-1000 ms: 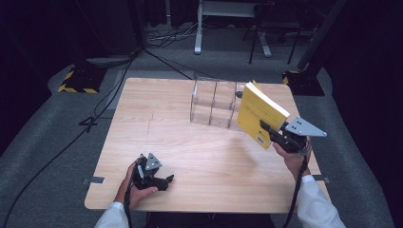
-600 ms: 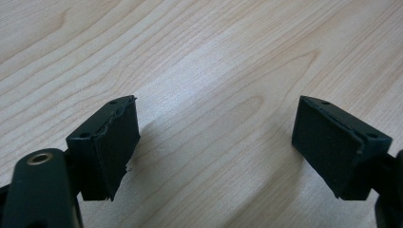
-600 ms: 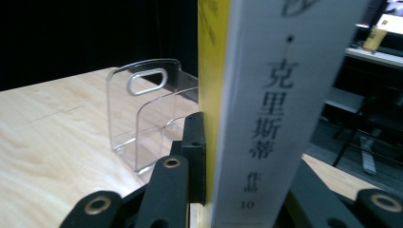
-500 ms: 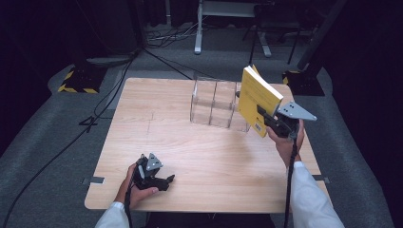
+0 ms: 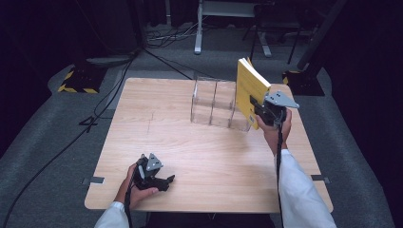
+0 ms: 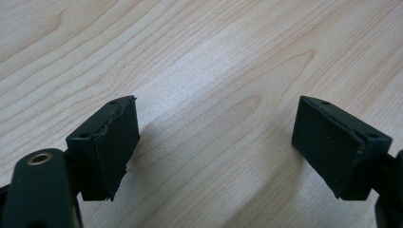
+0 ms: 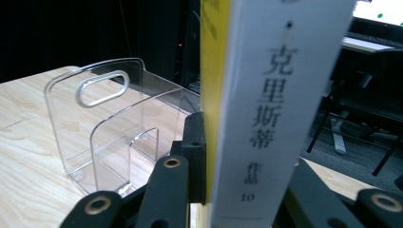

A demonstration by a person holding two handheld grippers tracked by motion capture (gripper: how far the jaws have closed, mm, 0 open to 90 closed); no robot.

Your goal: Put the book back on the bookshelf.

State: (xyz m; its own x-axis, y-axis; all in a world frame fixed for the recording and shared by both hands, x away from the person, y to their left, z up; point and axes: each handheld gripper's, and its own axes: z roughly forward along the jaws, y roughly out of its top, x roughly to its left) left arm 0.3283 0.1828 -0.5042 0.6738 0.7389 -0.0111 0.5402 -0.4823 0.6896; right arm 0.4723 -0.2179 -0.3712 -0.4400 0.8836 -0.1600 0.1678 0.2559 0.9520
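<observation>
Jaws of the left gripper [image 5: 164, 181] stood wide apart with nothing between them, low over the near left part of the wooden table [image 5: 157, 128]. Farther right stood the clear acrylic file holder [image 5: 216, 102]. Rightmost, the right gripper [image 5: 256, 107] clamped a yellow book [image 5: 248, 88], held upright in the air just beside the holder's right end.

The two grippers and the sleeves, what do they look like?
Both are black. The left gripper and the right gripper each carry a grey three-cornered plate on top and trail a thin black cable. Seen close, the left one's fingers end in flat, square black pads, one with a ragged edge, and brass-coloured rivets mark the links. The person wears white sleeves.
</observation>
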